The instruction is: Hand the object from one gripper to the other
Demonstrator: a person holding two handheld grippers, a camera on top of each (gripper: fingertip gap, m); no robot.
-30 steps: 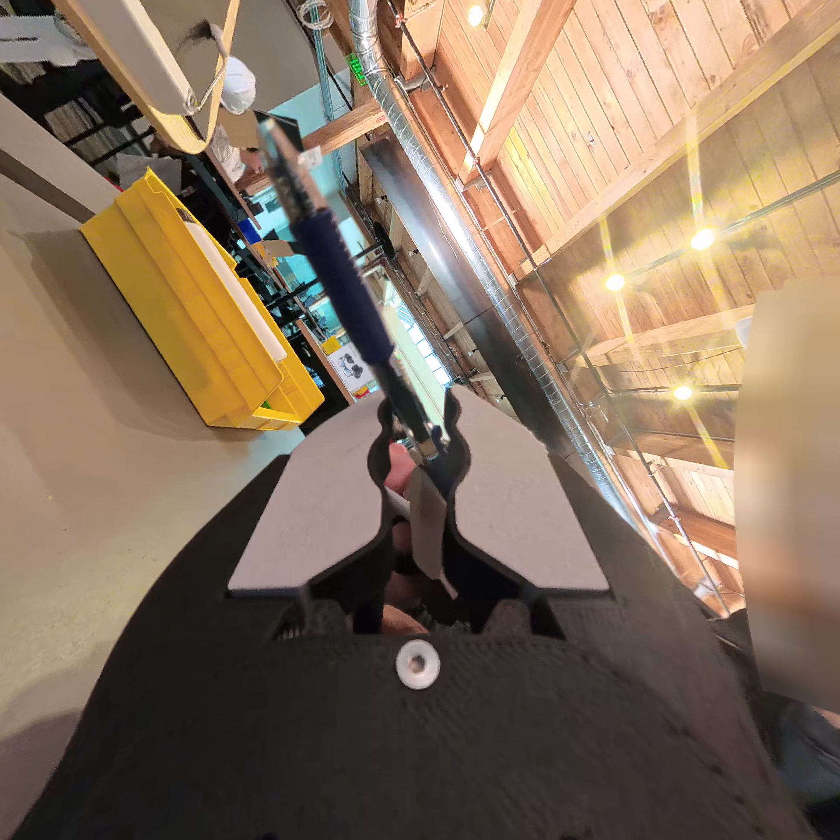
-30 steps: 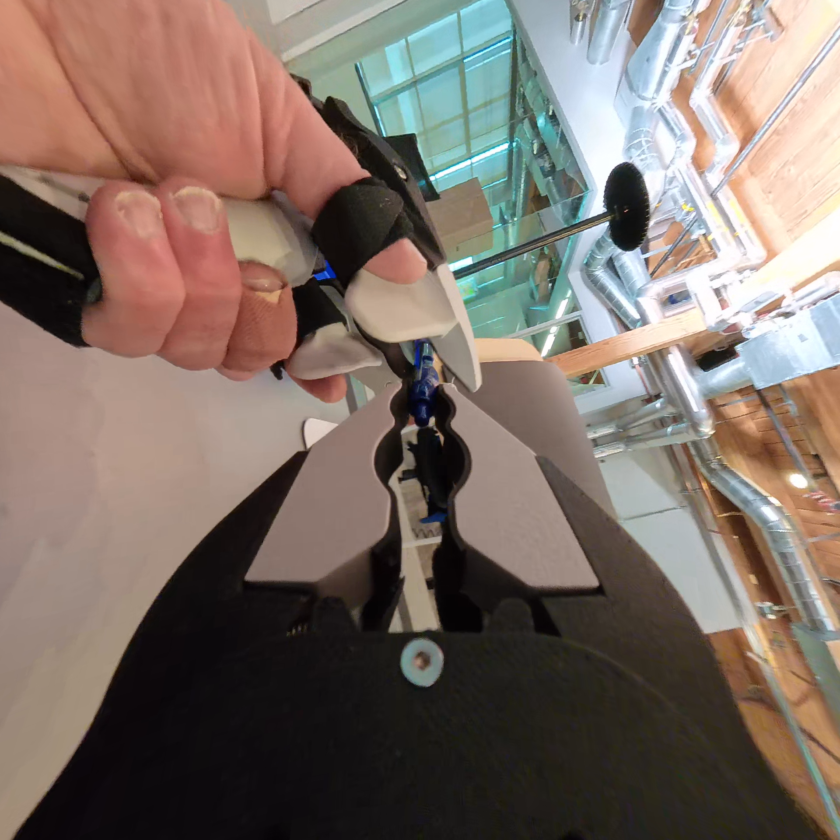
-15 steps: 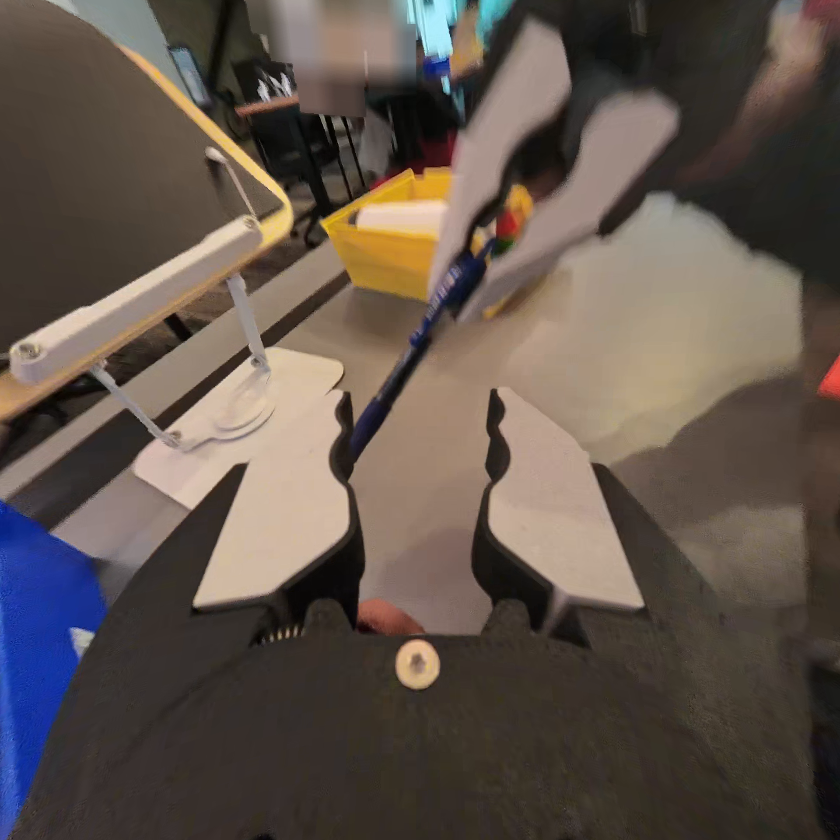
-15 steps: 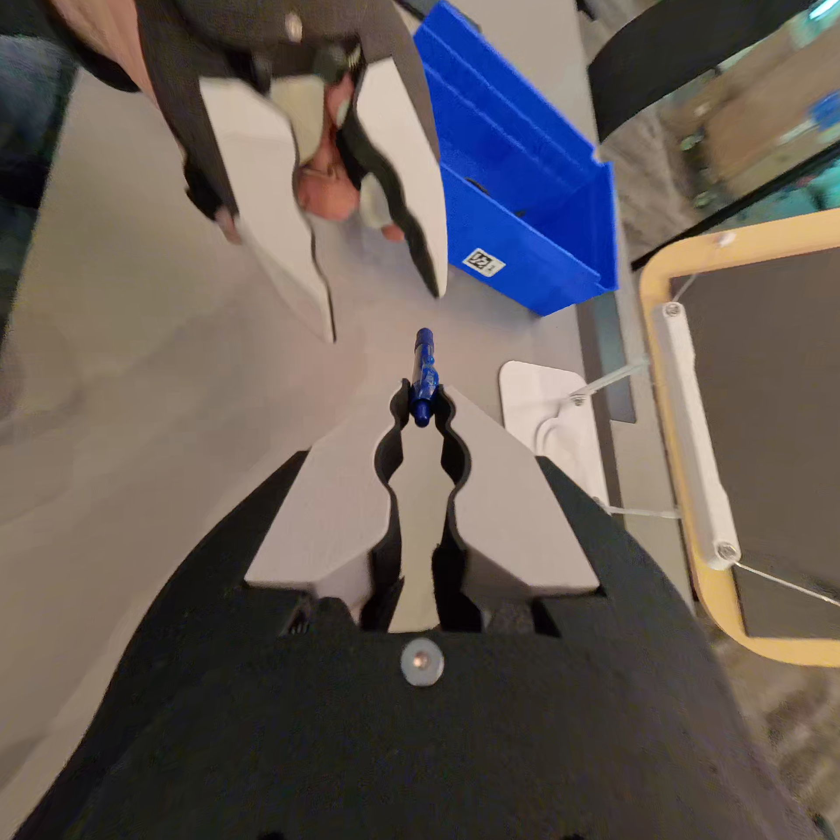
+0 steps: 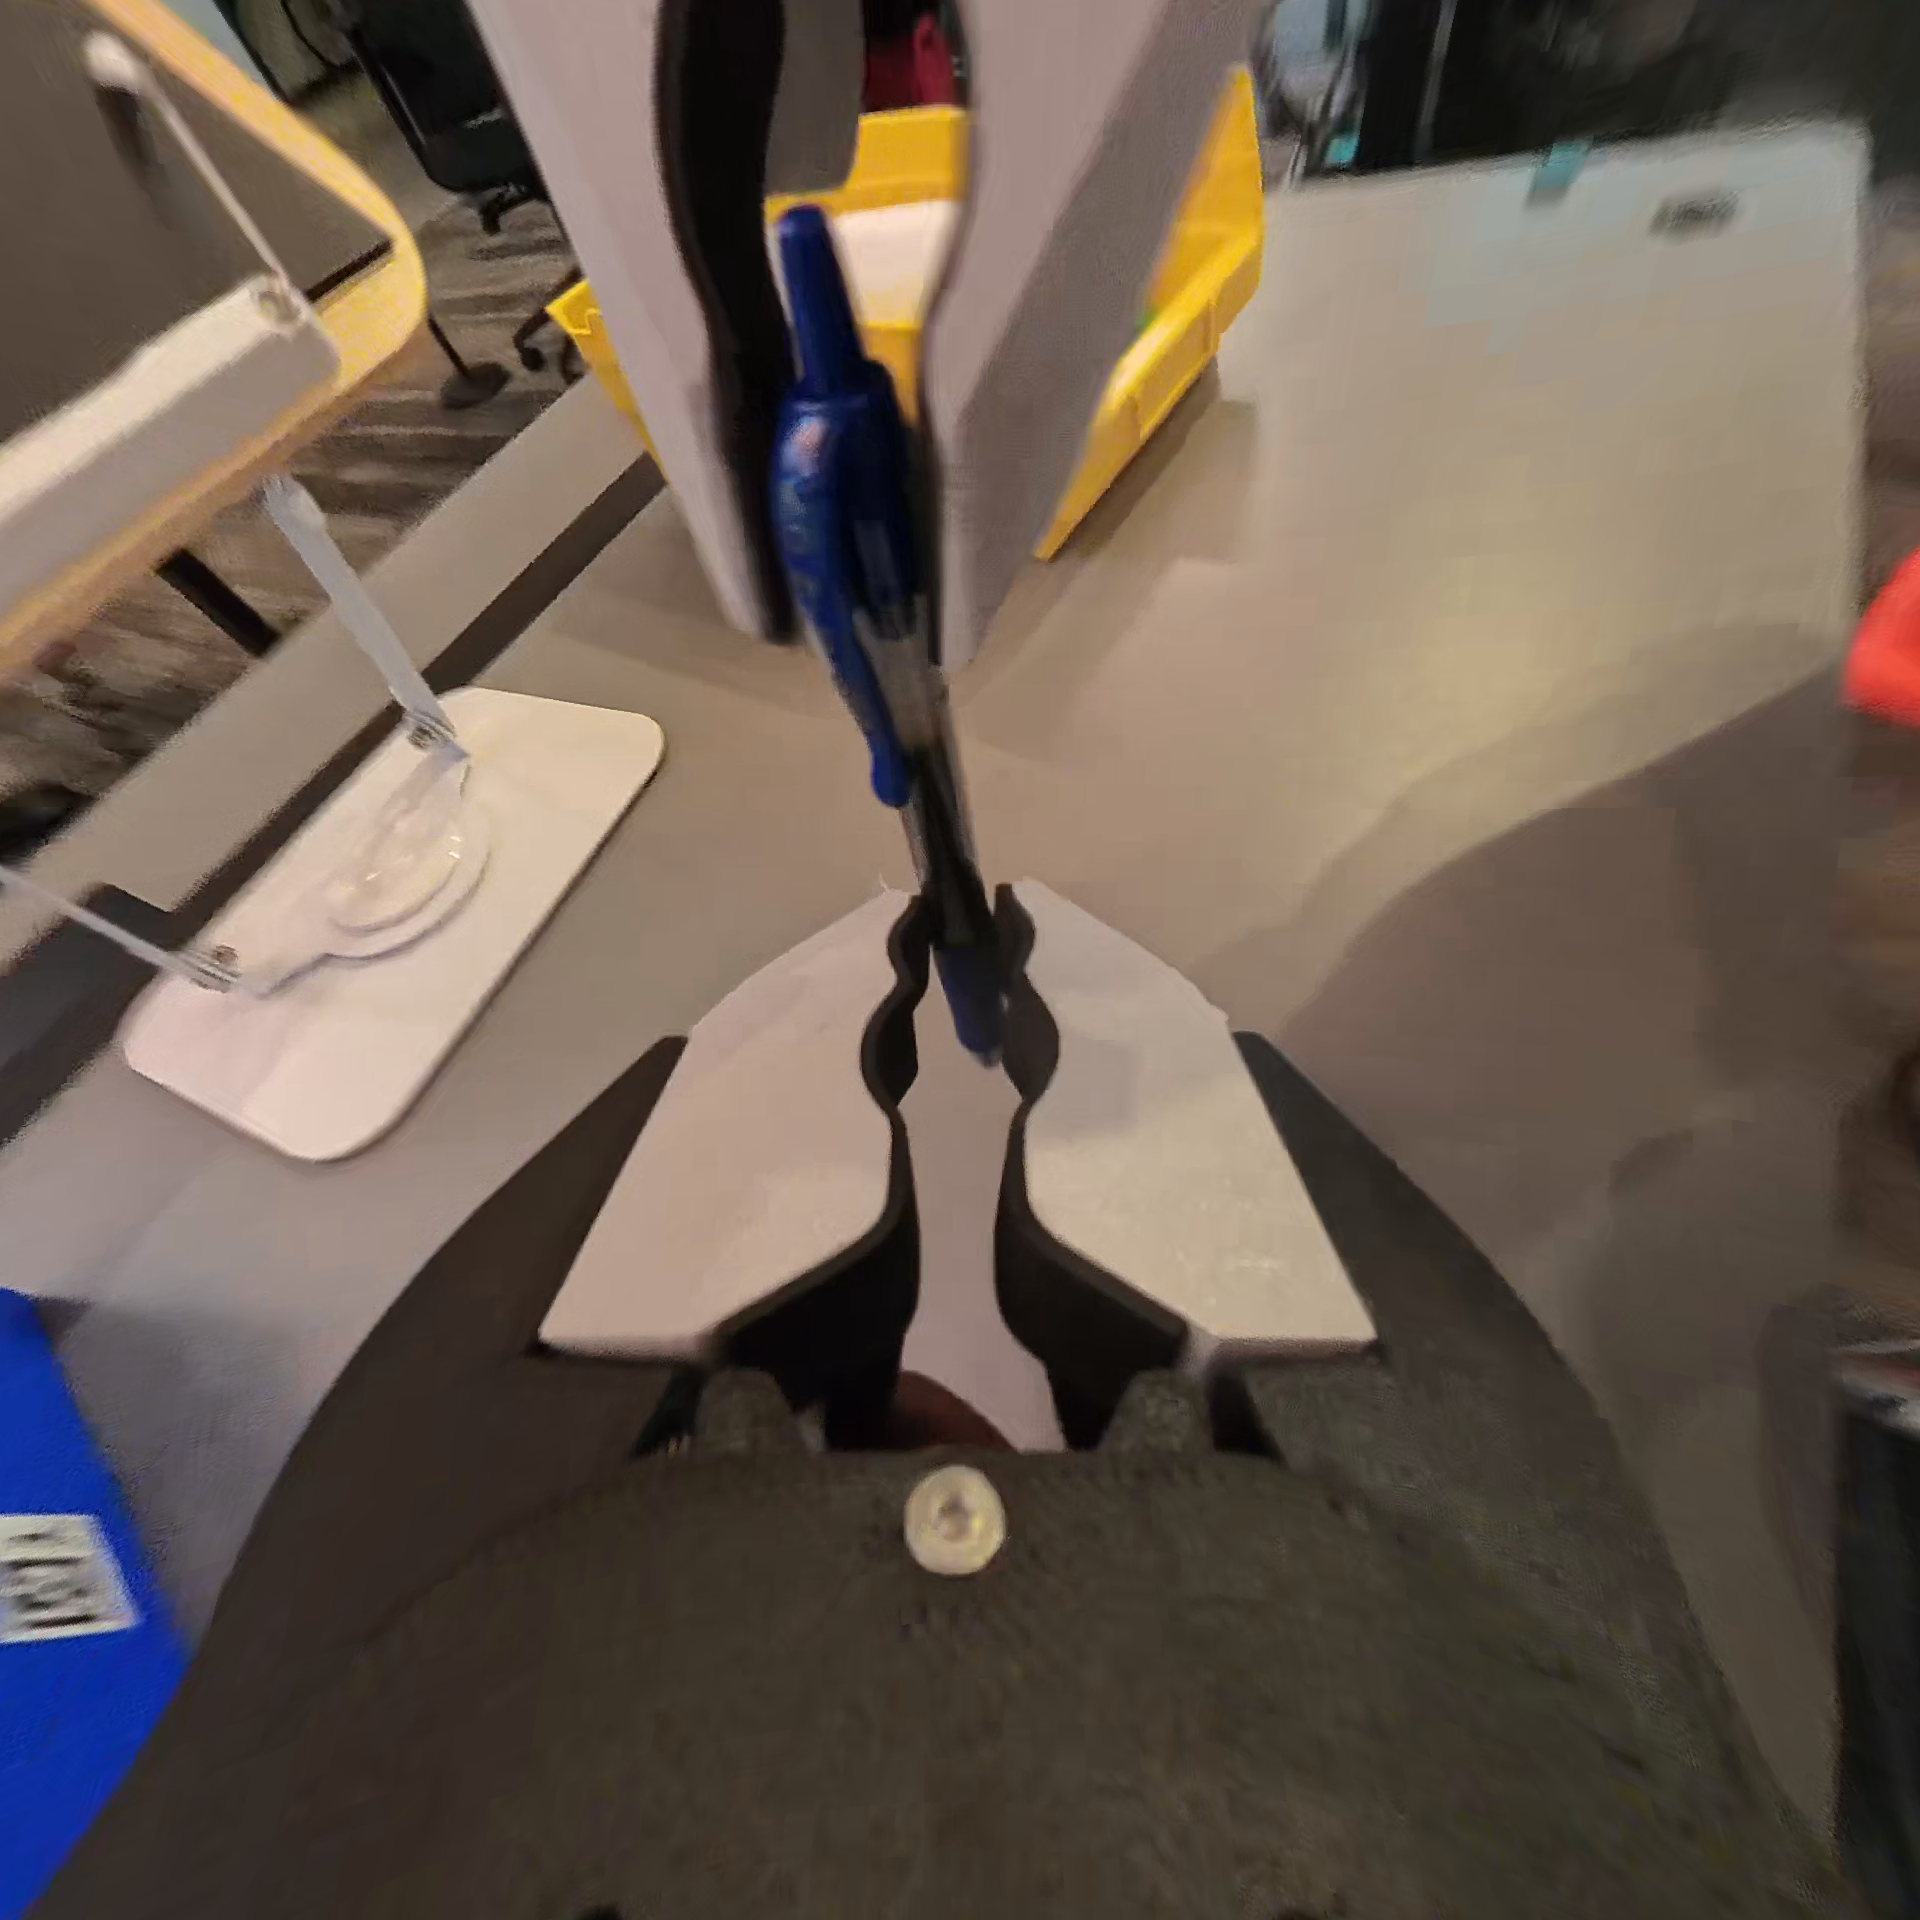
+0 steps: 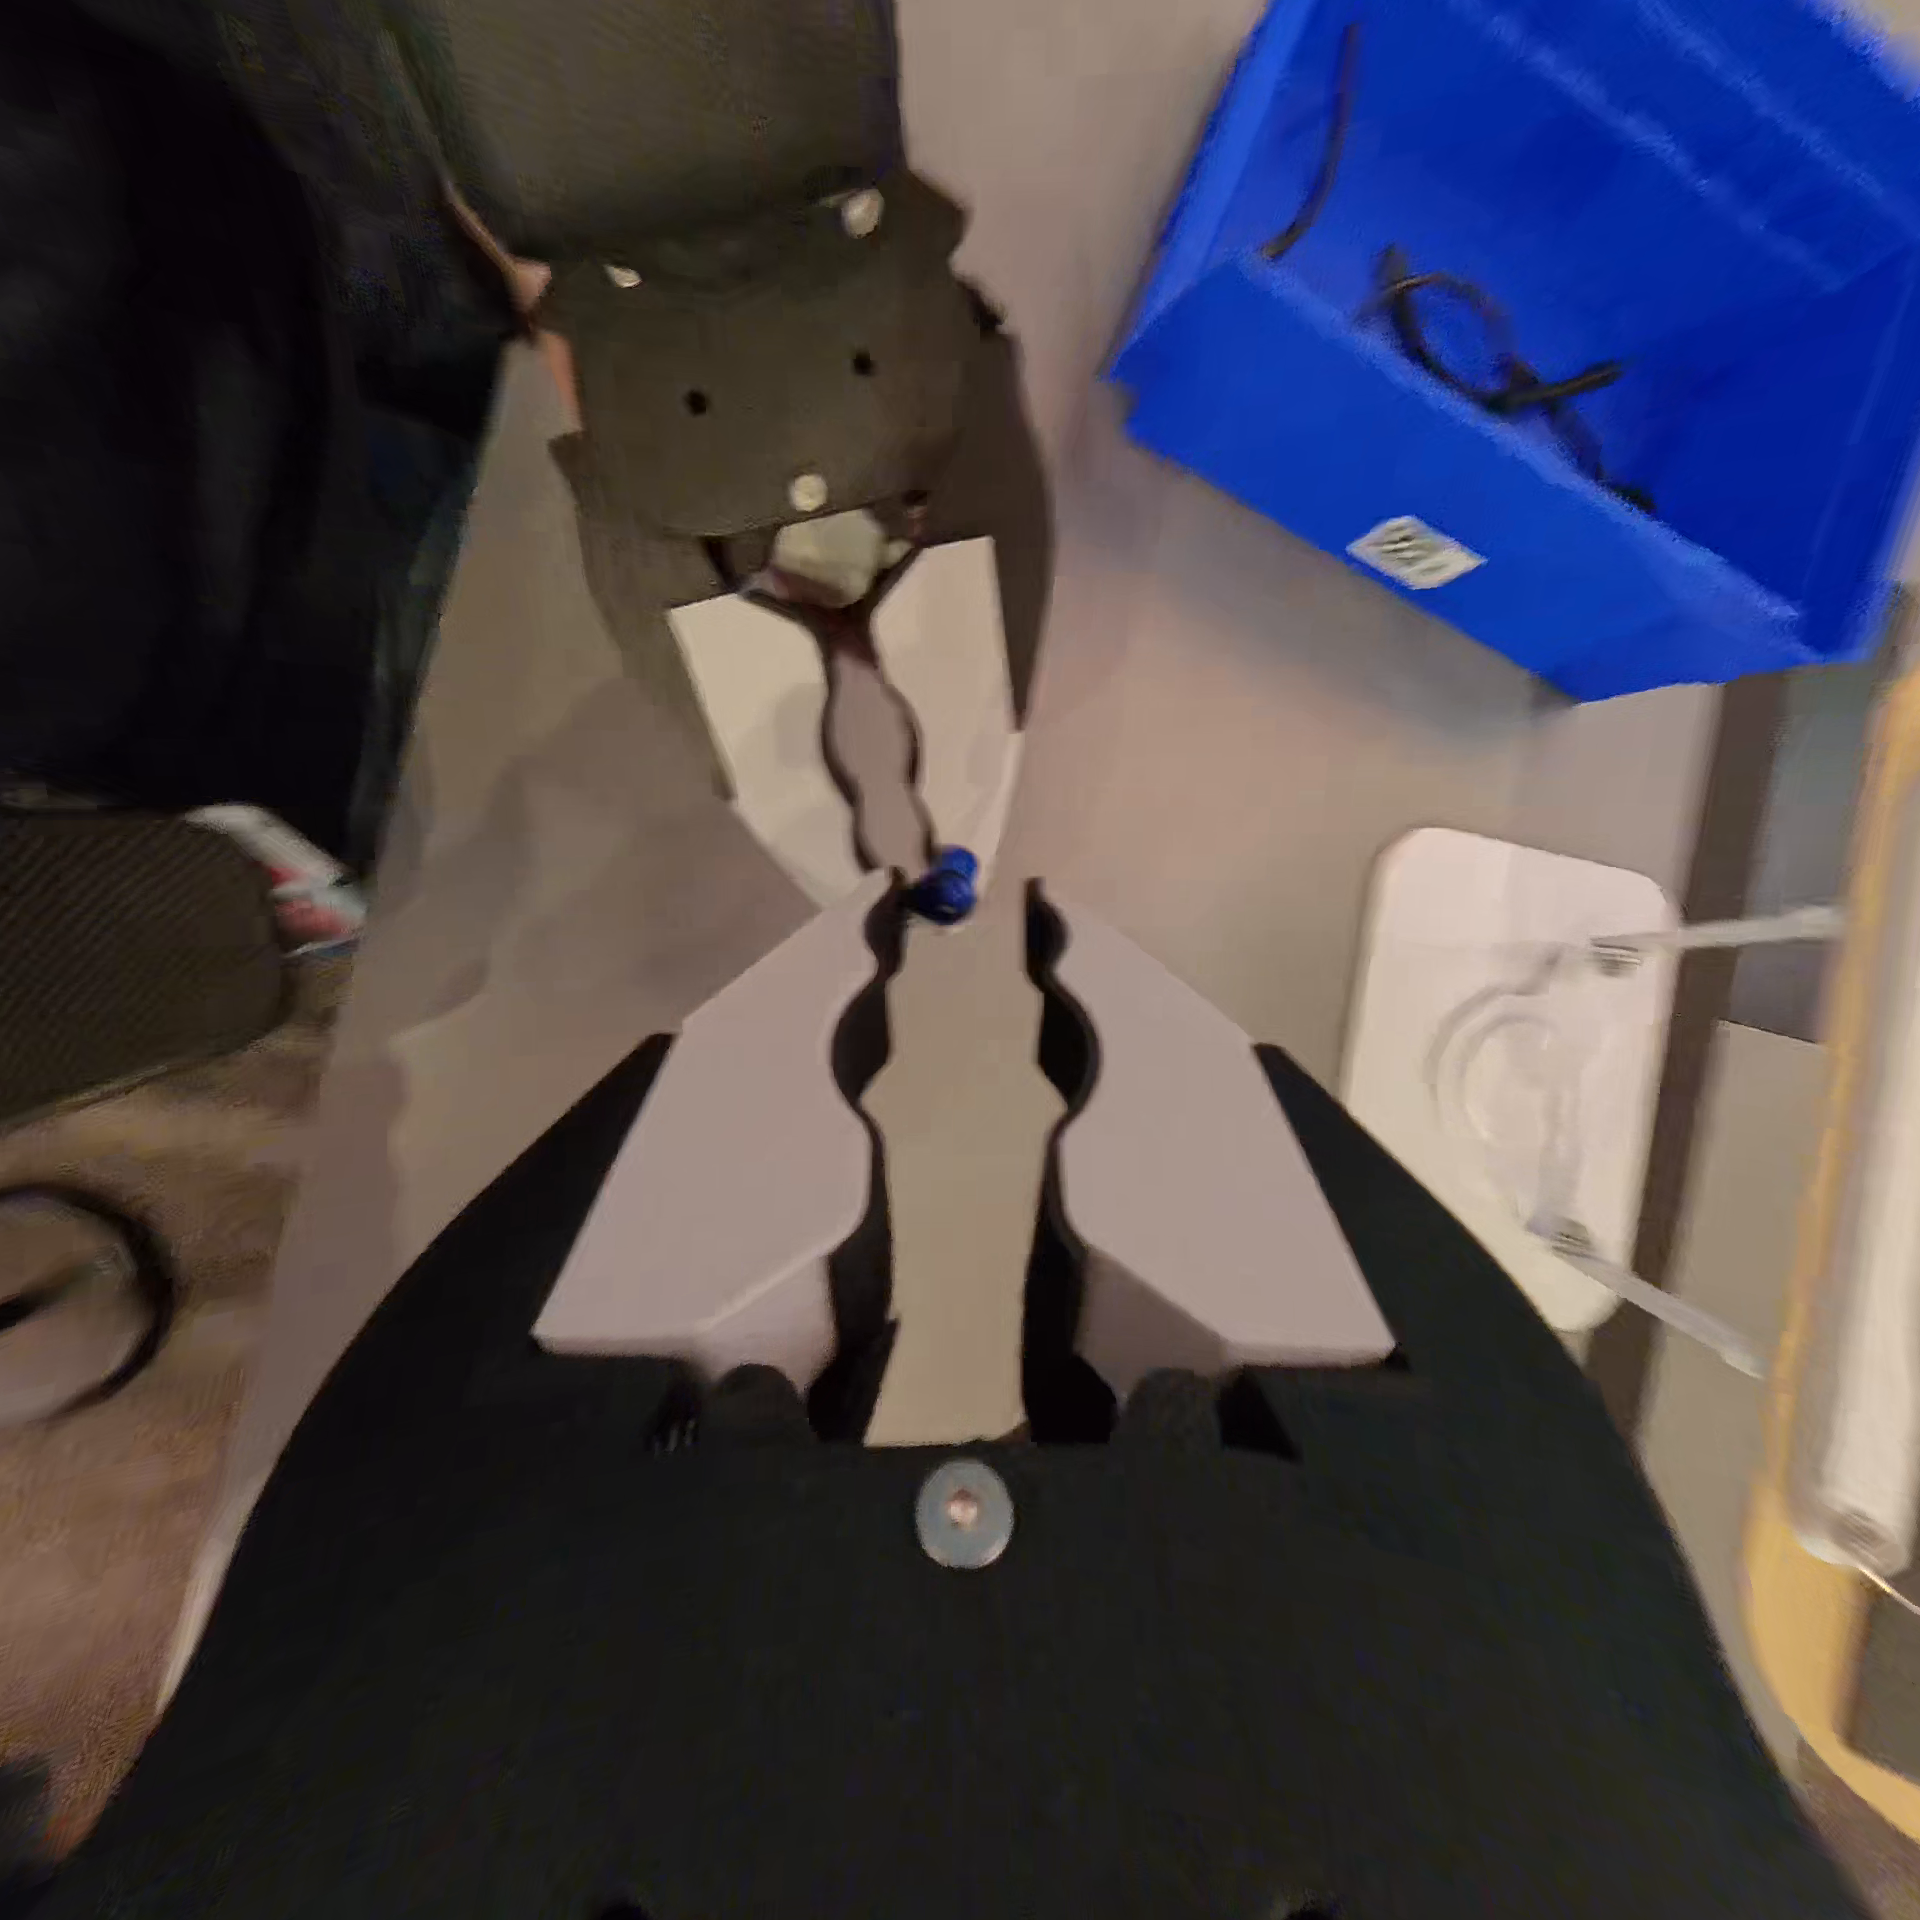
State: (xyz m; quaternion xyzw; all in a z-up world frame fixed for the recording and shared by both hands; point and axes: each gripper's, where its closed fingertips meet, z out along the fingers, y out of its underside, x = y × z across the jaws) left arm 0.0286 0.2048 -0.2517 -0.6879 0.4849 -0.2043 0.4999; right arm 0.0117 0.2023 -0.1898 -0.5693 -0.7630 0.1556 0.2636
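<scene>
Since half a second ago the left tongs (image 5: 958,935) have gone from wide open to nearly closed, pinching the lower end of the blue pen (image 5: 831,468) between their tips. The pen runs up and away from them into the right tongs (image 5: 862,644). In the right wrist view those have parted to a moderate gap, with the pen's end sitting between the tips, closer to one finger (contact hard to judge, blurry). Looks like the release half of the handover. To do it well, keep the left tongs squeezed tight and steady. Open the right tongs a bit more, then draw them straight back along the pen so they don't snag or lever it. All this hangs above the grey surface (image 5: 1195,831), with a yellow bin (image 5: 1174,343) behind.
</scene>
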